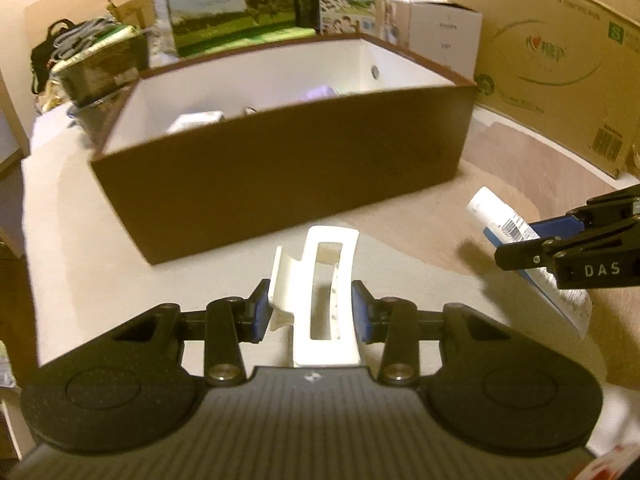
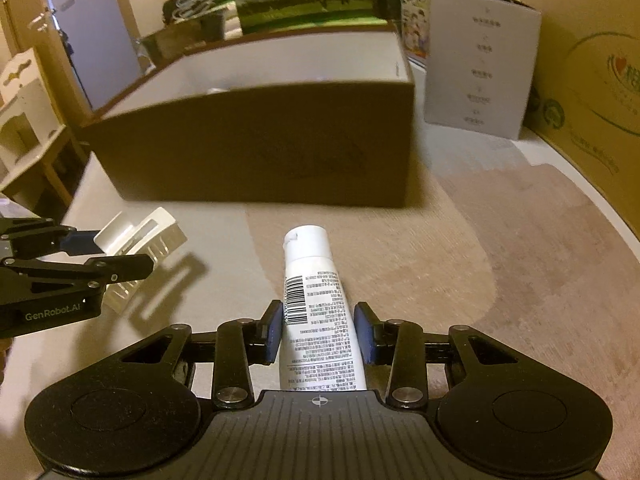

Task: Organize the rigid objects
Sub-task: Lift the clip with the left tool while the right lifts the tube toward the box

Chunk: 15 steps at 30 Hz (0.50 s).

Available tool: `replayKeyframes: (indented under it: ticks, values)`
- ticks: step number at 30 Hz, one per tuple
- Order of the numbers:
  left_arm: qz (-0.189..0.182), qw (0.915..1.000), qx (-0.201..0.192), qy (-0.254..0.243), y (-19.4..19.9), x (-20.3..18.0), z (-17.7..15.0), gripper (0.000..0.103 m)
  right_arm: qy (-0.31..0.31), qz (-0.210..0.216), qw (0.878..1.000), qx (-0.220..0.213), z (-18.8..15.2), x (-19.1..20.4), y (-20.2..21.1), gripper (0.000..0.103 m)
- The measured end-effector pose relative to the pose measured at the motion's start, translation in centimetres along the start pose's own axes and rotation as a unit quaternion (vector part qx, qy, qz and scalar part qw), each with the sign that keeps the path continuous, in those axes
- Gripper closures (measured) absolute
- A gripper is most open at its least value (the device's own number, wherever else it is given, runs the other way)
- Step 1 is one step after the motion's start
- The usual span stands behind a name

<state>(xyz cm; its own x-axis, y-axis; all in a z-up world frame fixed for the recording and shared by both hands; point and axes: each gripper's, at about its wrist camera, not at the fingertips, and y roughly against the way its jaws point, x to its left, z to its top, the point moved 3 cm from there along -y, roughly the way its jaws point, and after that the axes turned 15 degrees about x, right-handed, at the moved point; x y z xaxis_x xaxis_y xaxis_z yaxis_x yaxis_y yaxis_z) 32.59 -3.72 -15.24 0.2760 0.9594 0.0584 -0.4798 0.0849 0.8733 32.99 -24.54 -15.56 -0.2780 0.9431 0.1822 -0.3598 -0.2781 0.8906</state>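
At twelve o'clock stood the brown box (image 1: 280,184), presumably the destination. Left gripper (image 1: 310,314) clamped a white hair claw (image 1: 320,280); right gripper (image 2: 318,334) clamped a white tube (image 2: 316,300), both lifted for carrying.

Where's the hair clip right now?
The hair clip sits clamped in the left claw, centre of the left wrist view, just before the brown box.

Beige wall (image 1: 60,0), pale door (image 2: 92,32), wooden shelf (image 2: 36,136), warm light
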Motion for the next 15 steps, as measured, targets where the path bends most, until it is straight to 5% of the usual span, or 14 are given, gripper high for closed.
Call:
replayKeyframes:
  ticks: [15]
  values:
    - [0.023, 0.9987, -0.042, 0.018, 6.0, 3.6, 1.5, 0.065, 0.033, 0.031, 0.998, -0.039, 3.3, 1.7, 4.3, 0.065]
